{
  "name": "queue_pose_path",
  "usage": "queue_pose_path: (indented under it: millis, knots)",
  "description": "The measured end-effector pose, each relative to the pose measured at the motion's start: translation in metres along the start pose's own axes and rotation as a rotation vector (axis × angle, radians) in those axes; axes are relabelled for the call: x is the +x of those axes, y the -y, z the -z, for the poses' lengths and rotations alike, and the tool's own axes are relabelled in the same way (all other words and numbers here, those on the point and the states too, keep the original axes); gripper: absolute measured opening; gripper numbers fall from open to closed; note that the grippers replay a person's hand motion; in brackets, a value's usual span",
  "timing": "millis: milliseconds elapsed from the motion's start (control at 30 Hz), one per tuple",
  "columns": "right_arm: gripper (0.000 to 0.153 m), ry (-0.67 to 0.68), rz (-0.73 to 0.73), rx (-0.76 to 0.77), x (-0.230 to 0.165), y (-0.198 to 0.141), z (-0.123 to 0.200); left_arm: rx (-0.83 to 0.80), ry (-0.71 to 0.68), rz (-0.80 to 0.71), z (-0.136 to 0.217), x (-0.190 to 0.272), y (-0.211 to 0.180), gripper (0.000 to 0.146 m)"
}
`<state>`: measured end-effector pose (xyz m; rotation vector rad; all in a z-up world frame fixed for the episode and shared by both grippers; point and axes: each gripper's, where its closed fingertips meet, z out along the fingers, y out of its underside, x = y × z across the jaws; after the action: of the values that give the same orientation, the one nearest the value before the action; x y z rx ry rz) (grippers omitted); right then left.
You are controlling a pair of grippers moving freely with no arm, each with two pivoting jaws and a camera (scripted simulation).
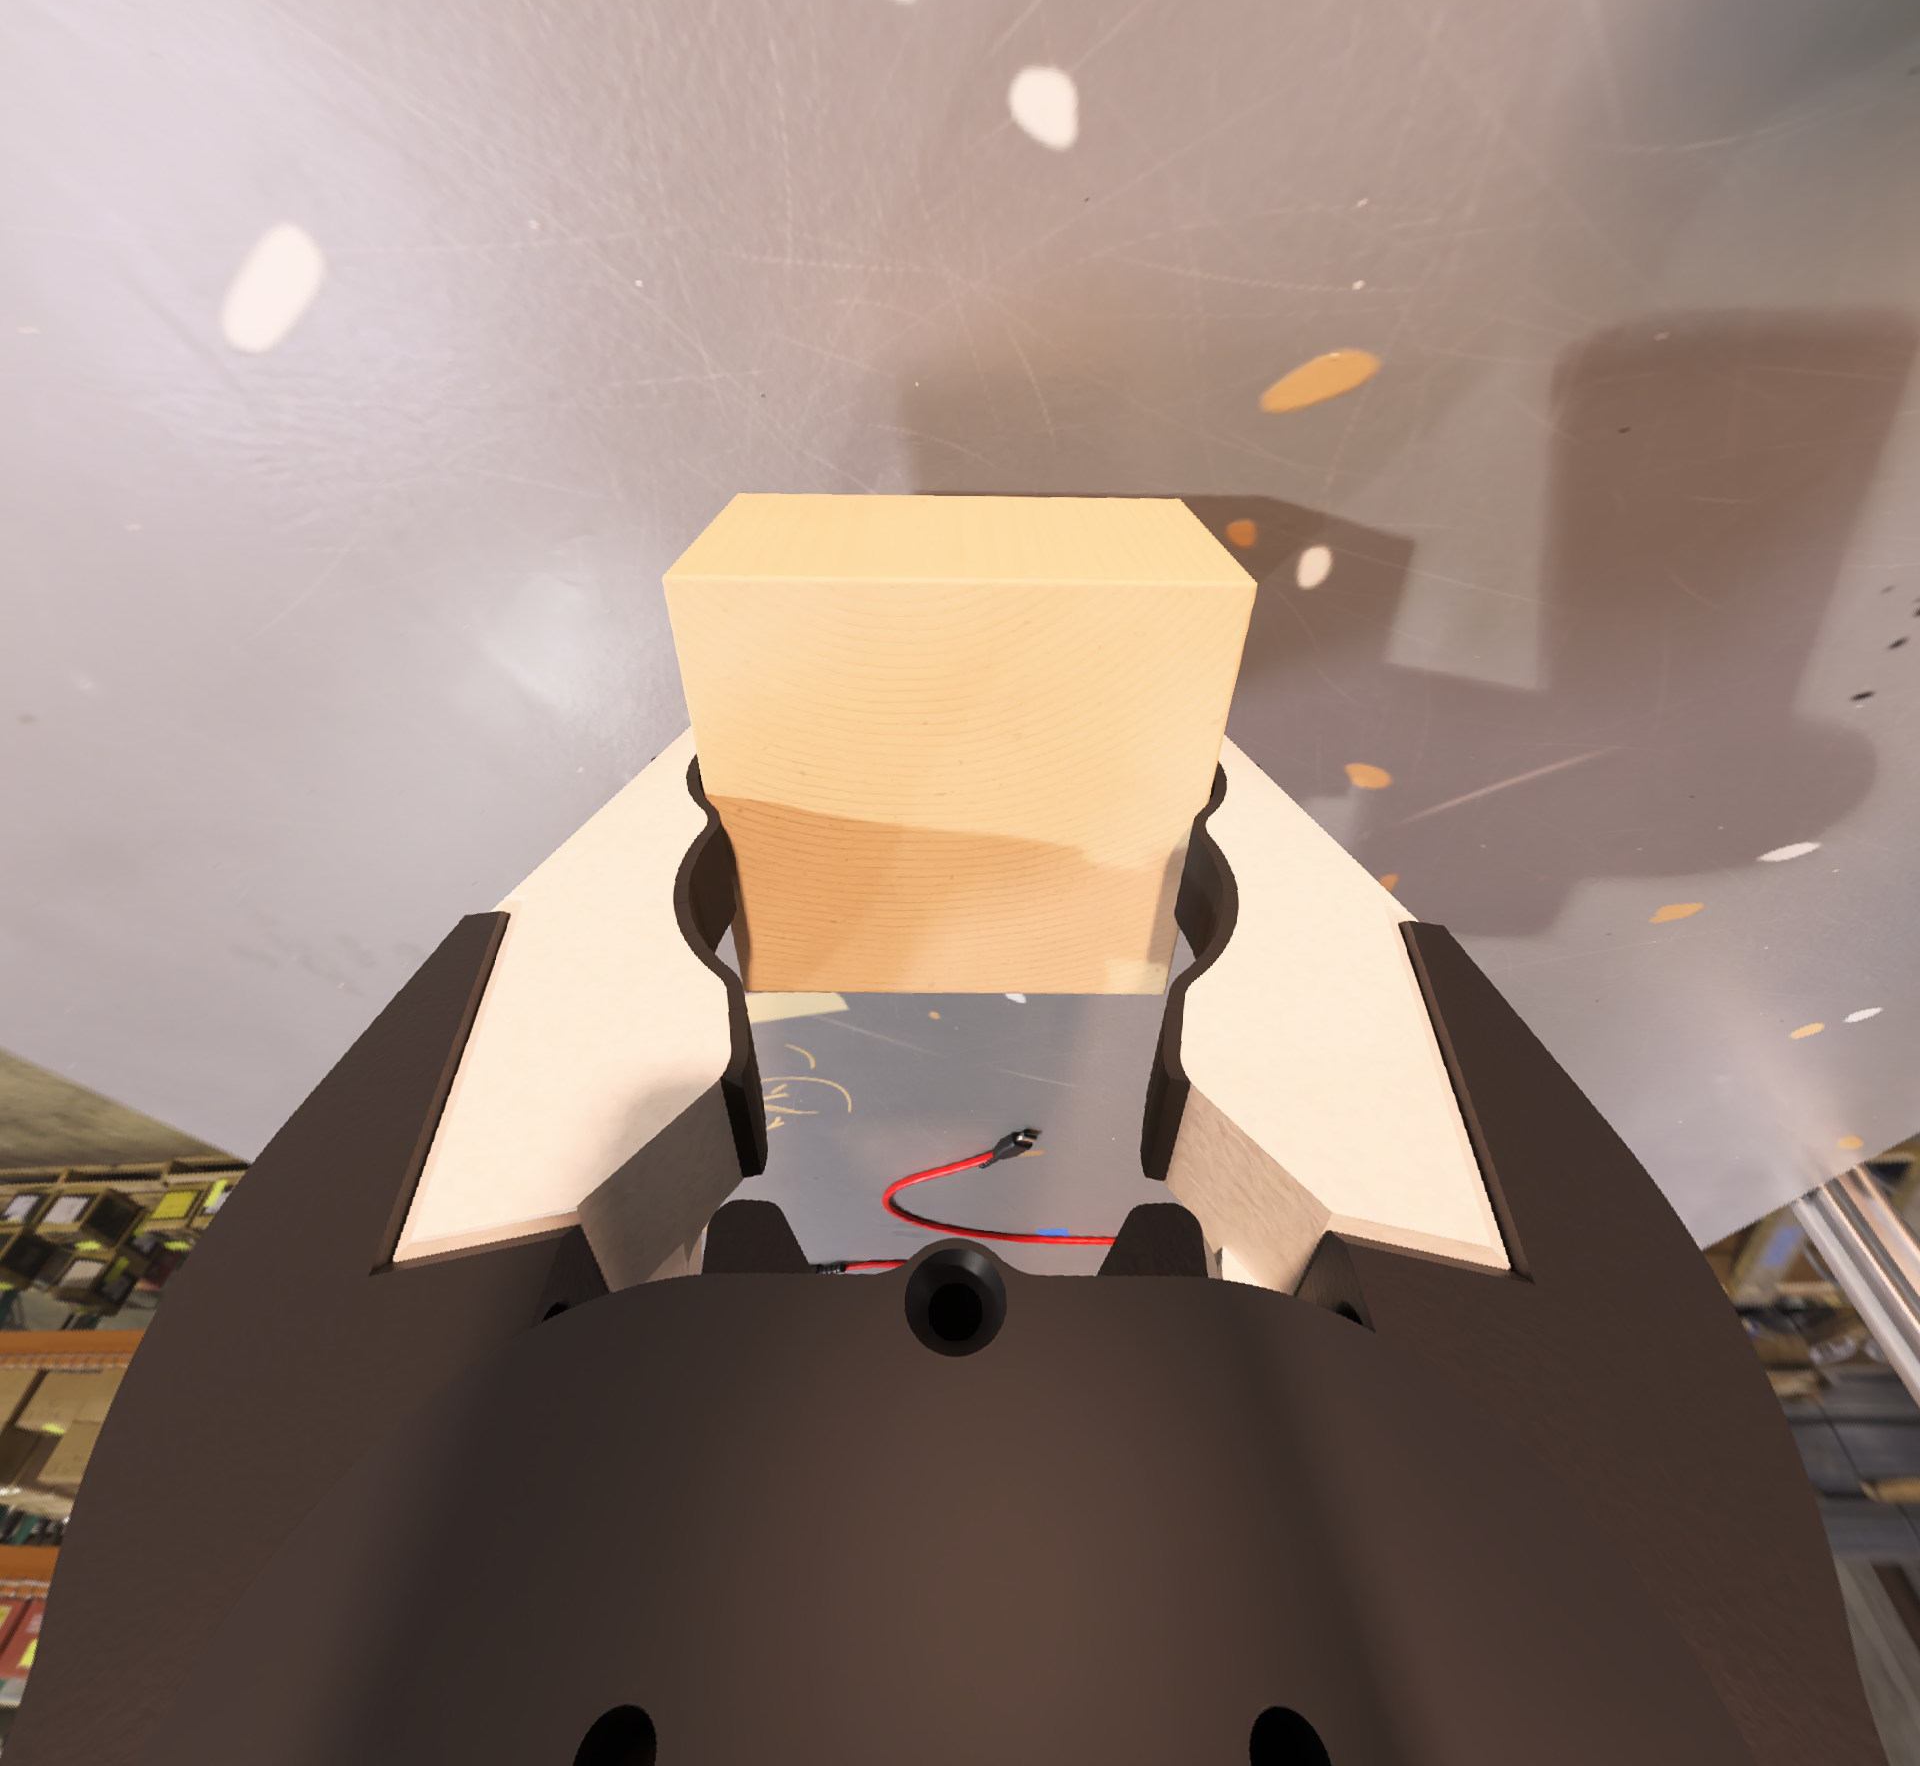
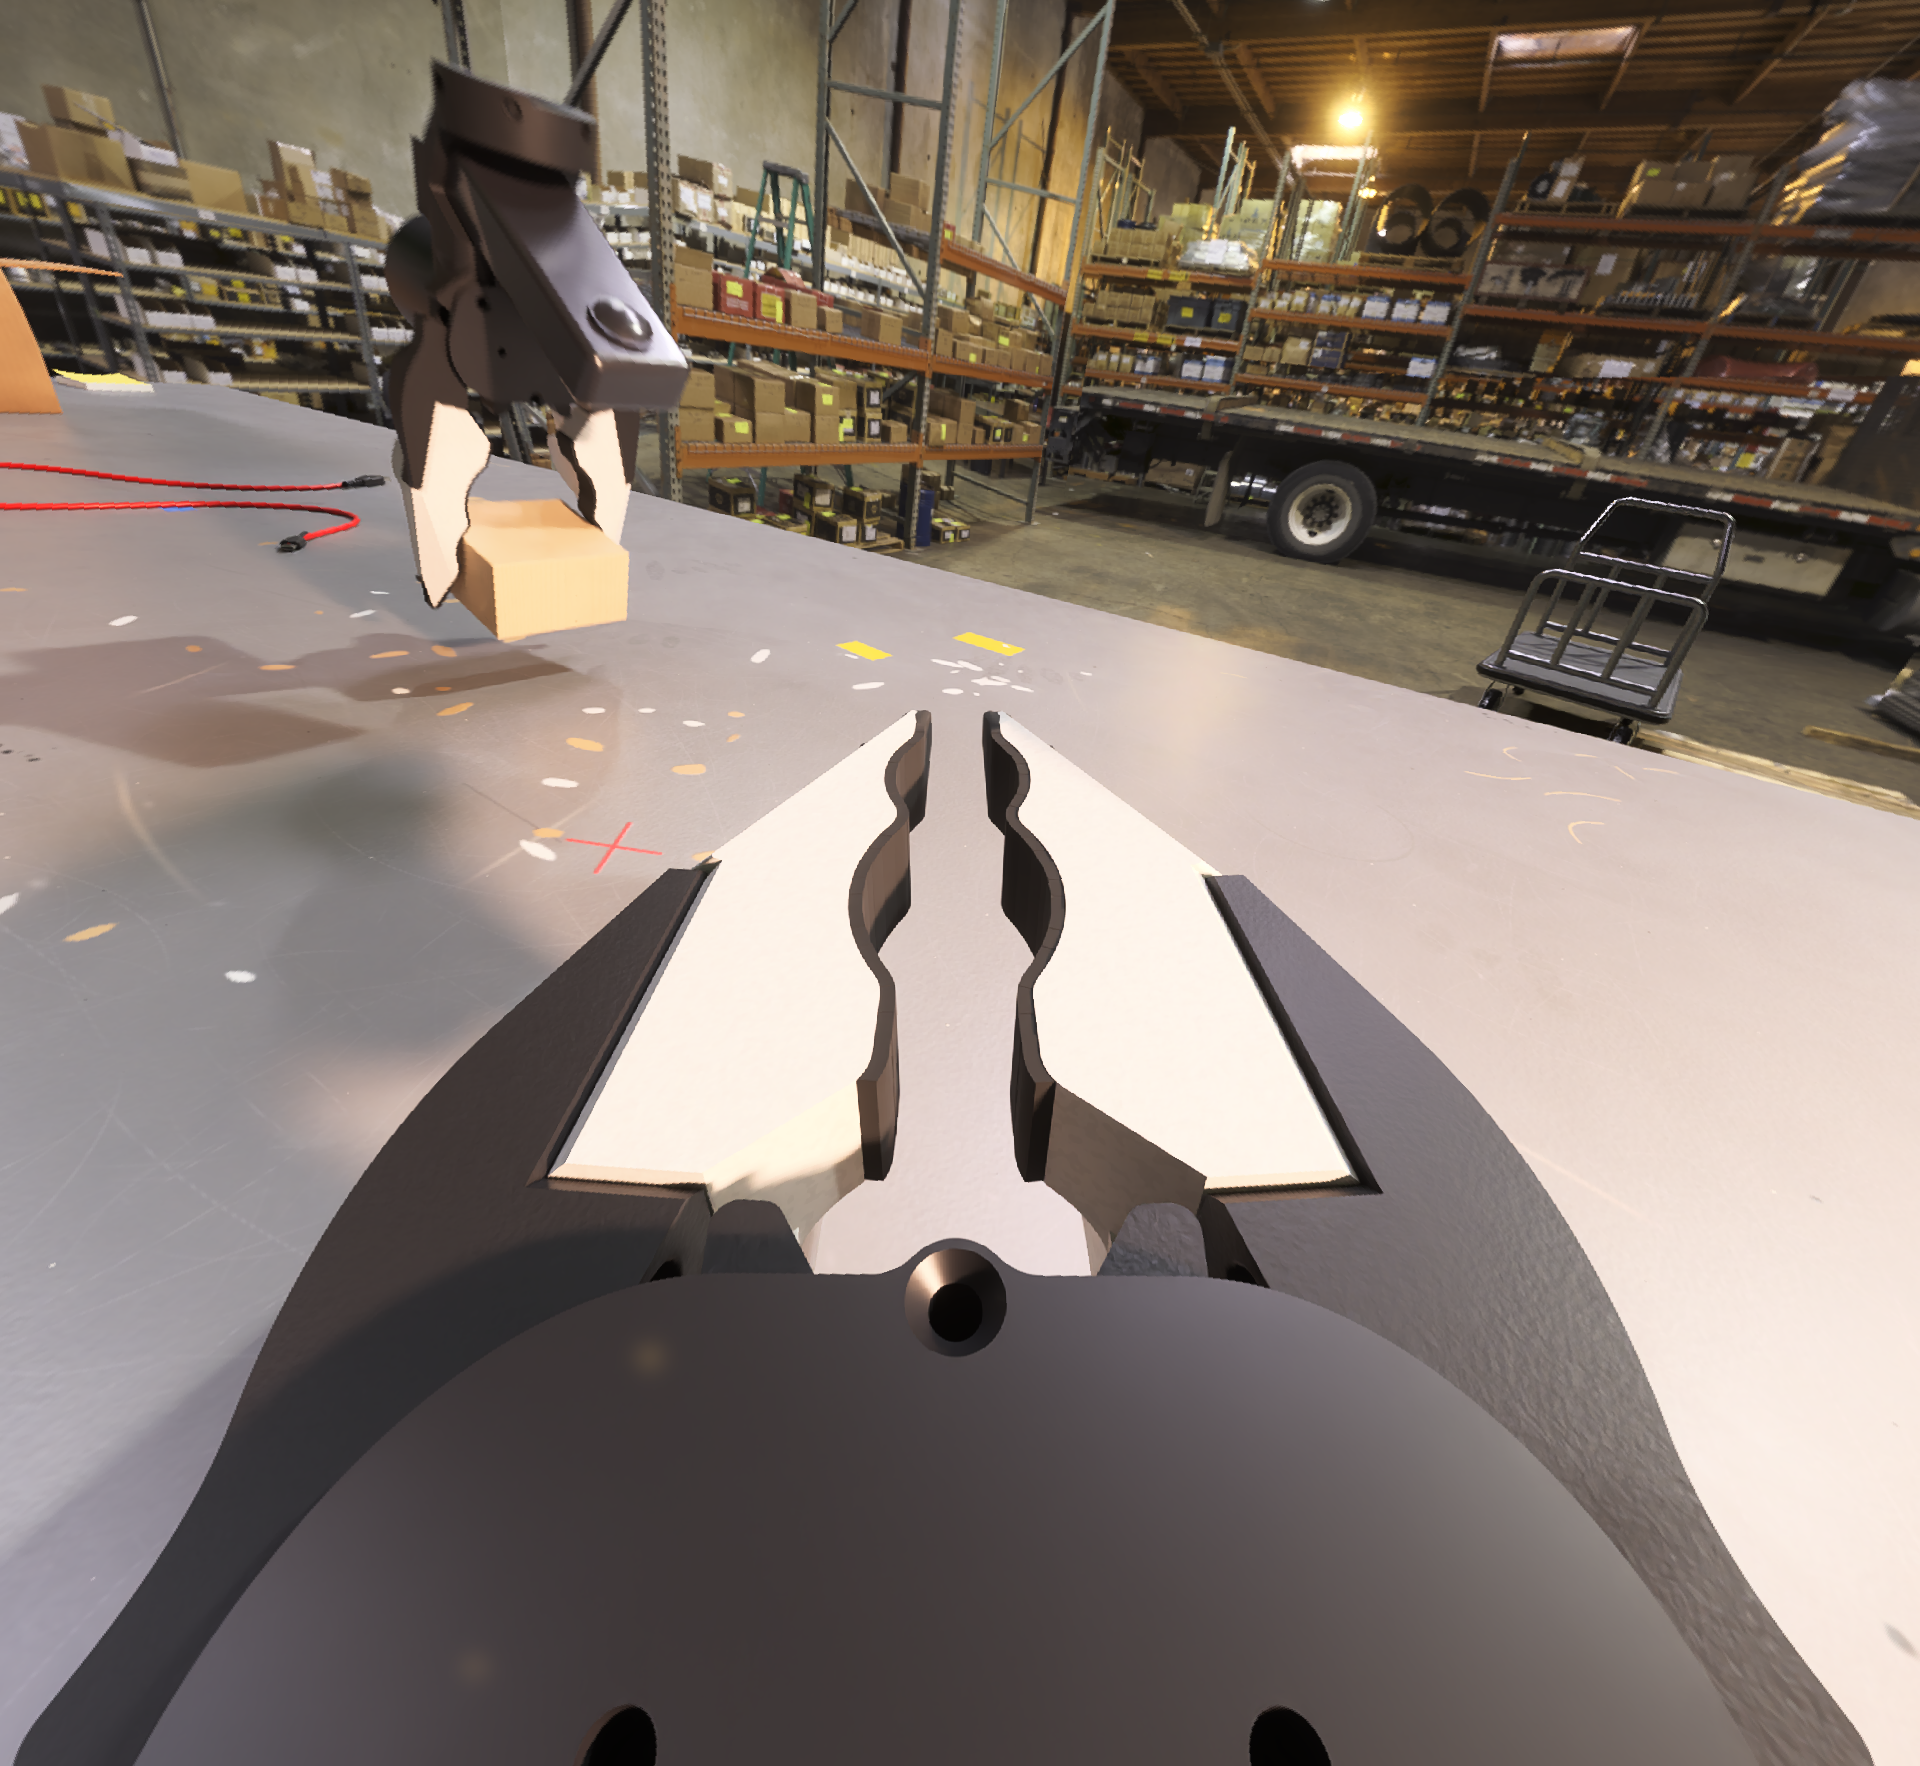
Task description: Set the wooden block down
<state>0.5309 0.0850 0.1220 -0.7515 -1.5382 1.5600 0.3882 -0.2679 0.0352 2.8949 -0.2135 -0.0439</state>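
A light wooden block (image 1: 956, 740) sits between the fingers of my left gripper (image 1: 956, 771), which is shut on its two sides. In the right wrist view the left gripper (image 2: 520, 558) points down and holds the block (image 2: 556, 584) a little above the grey table (image 2: 1351, 885), with its shadow on the surface below. My right gripper (image 2: 956, 719) is low over the table to the right of the block. Its jaws stand almost together with only a narrow gap, and nothing is between them.
A red cable (image 2: 208, 511) with black plugs lies on the table beyond the block, and also shows in the left wrist view (image 1: 977, 1197). An orange-brown object (image 2: 21, 345) stands at the far left. The table's far edge runs diagonally. Shelving and a cart (image 2: 1600, 636) stand beyond it.
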Motion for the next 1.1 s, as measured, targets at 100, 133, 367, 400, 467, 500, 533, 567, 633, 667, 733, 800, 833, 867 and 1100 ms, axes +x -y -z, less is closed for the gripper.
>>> queue_pose_path:
  millis: [100, 133, 367, 400, 467, 500, 533, 567, 633, 667, 733, 800, 833, 867, 1100]
  knots:
    - [0.01, 0.0, 0.001, 0.0, 0.0, 0.0, 0.0, 0.034, 0.054, 0.024, 0.026, 0.006, 0.001, 0.088]
    - [0.01, -0.001, 0.002, 0.001, 0.0, 0.0, 0.0, 0.047, 0.068, 0.036, 0.035, 0.009, 0.002, 0.088]
    - [0.01, -0.002, 0.012, 0.011, -0.001, 0.002, 0.0, 0.179, 0.079, 0.07, 0.066, 0.043, 0.022, 0.088]
    - [0.01, -0.001, 0.014, 0.012, -0.001, 0.002, 0.0, 0.188, 0.085, 0.064, 0.067, 0.046, 0.024, 0.088]
    - [0.01, -0.001, 0.017, 0.012, -0.001, 0.003, 0.0, 0.19, 0.115, 0.053, 0.071, 0.049, 0.027, 0.088]
    - [0.01, -0.002, 0.019, 0.012, -0.001, 0.003, 0.0, 0.192, 0.134, 0.048, 0.074, 0.051, 0.028, 0.088]
    - [0.01, -0.003, 0.02, 0.013, -0.001, 0.003, 0.0, 0.199, 0.149, 0.044, 0.079, 0.053, 0.029, 0.088]
    - [0.01, -0.003, 0.021, 0.013, -0.001, 0.003, 0.0, 0.209, 0.16, 0.039, 0.083, 0.057, 0.03, 0.088]
    - [0.01, -0.002, 0.02, 0.014, -0.001, 0.003, 0.0, 0.231, 0.185, 0.026, 0.094, 0.065, 0.033, 0.088]
    - [0.01, -0.001, 0.02, 0.014, -0.001, 0.003, 0.0, 0.242, 0.195, 0.016, 0.099, 0.071, 0.035, 0.088]
    - [0.01, 0.001, 0.02, 0.013, -0.002, 0.003, -0.001, 0.263, 0.207, -0.009, 0.108, 0.084, 0.042, 0.088]
    - [0.01, 0.0, 0.022, 0.013, -0.002, 0.003, -0.001, 0.283, 0.207, -0.028, 0.115, 0.099, 0.051, 0.088]
    - [0.01, -0.001, 0.024, 0.014, -0.002, 0.003, -0.001, 0.297, 0.203, -0.037, 0.116, 0.107, 0.058, 0.088]
    - [0.01, -0.002, 0.024, 0.015, -0.001, 0.003, 0.0, 0.312, 0.196, -0.048, 0.116, 0.115, 0.065, 0.088]
    - [0.01, -0.003, 0.026, 0.021, -0.001, 0.005, 0.0, 0.355, 0.199, -0.135, 0.11, 0.155, 0.11, 0.088]
